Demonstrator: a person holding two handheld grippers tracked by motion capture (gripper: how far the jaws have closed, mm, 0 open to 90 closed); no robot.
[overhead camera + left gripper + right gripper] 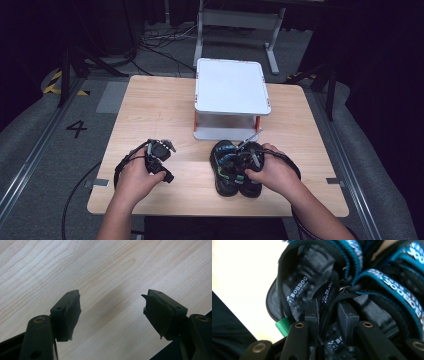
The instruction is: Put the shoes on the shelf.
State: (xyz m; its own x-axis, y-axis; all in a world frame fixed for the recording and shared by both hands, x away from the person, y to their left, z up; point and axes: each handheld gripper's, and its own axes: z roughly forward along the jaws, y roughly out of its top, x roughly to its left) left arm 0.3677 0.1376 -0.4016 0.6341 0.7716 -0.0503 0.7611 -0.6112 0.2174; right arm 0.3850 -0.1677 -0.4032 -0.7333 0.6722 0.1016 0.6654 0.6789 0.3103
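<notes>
Pair of black sandals (235,170) with teal straps sits on the wooden table (150,115), just in front of the white two-tier shelf (231,95), touching each other. Right gripper (329,312) is down in them, jaws nearly together, pinching the inner side walls of both sandals where they meet; "BOBDOG" insole (299,290) visible beside the jaws. Left gripper (112,312) hangs over bare table left of the sandals, jaws spread wide, holding nothing. Handling guess: light, soft fabric and foam, will flex and droop; the two may splay or slip apart. Pinched walls look the sanest hold; loose straps (392,287) would likely swing.
</notes>
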